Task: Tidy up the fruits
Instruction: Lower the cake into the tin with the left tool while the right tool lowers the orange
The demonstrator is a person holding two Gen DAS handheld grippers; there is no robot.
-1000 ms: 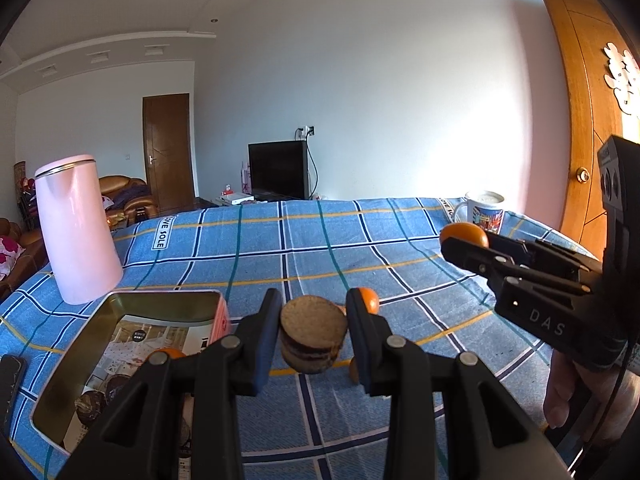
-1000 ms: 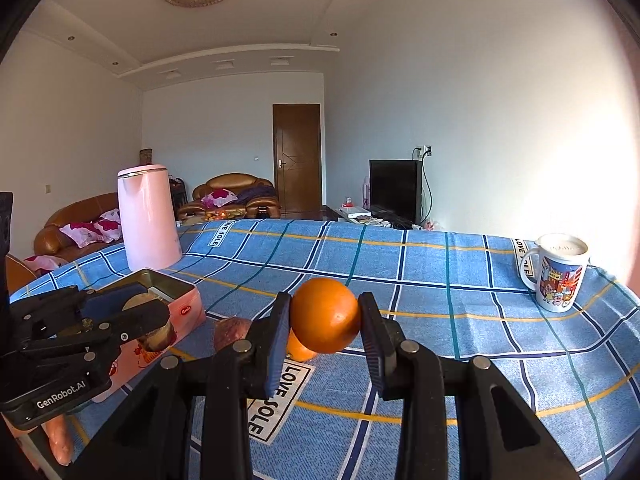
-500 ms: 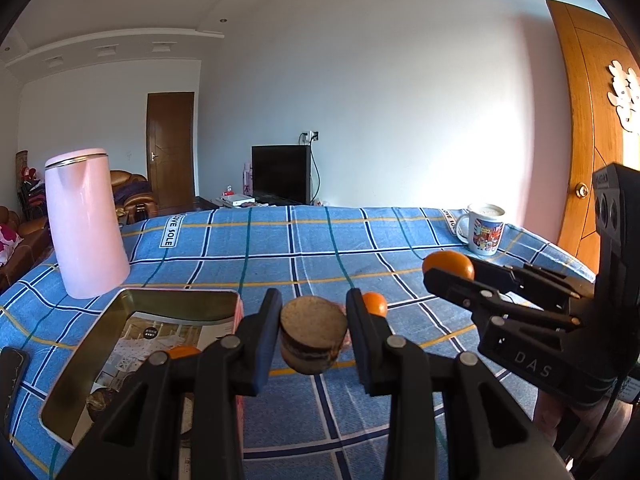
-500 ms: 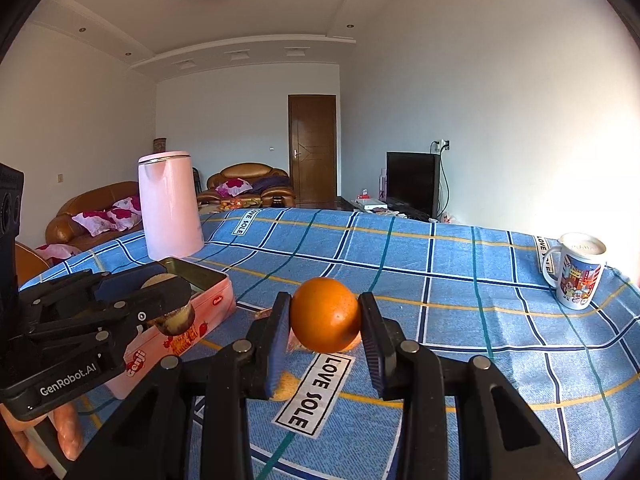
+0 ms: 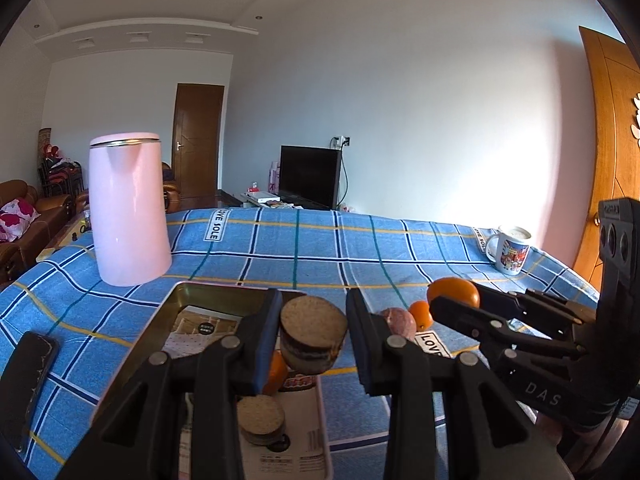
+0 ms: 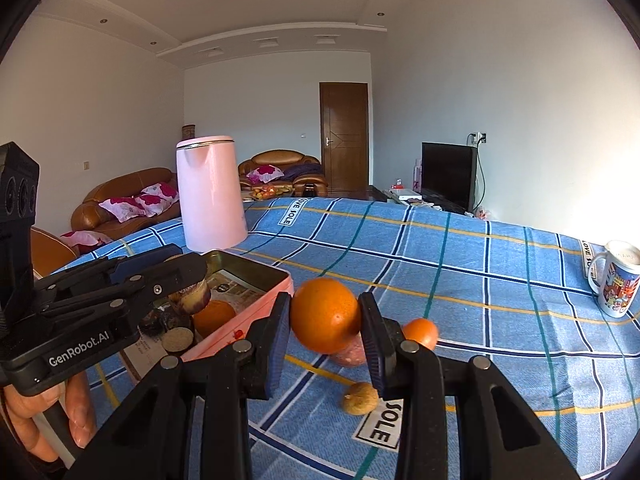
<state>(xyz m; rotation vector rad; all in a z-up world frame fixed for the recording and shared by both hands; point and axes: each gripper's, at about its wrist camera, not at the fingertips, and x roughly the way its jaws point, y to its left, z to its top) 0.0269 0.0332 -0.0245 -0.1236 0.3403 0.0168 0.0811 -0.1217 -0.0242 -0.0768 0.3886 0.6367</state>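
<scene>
My left gripper (image 5: pixel 313 330) is shut on a round brown cut piece (image 5: pixel 312 334) and holds it above the open pink tin box (image 5: pixel 224 292). The box holds an orange (image 5: pixel 278 372) and another cut piece (image 5: pixel 261 420). My right gripper (image 6: pixel 325 318) is shut on a large orange (image 6: pixel 325 314) and holds it just right of the box (image 6: pixel 256 304). On the cloth beside the box lie a small orange (image 6: pixel 420 332), a pinkish fruit (image 6: pixel 350 354) and a small tan fruit (image 6: pixel 360 399).
A tall pink kettle (image 5: pixel 127 210) stands behind the box. A printed mug (image 5: pixel 510 250) stands at the far right of the blue checked cloth (image 5: pixel 320 248). A dark phone (image 5: pixel 28 376) lies at the left edge.
Both grippers have moved left toward the box with their loads. The cut piece now hangs over the box, and the large orange is close to the box's right wall.
</scene>
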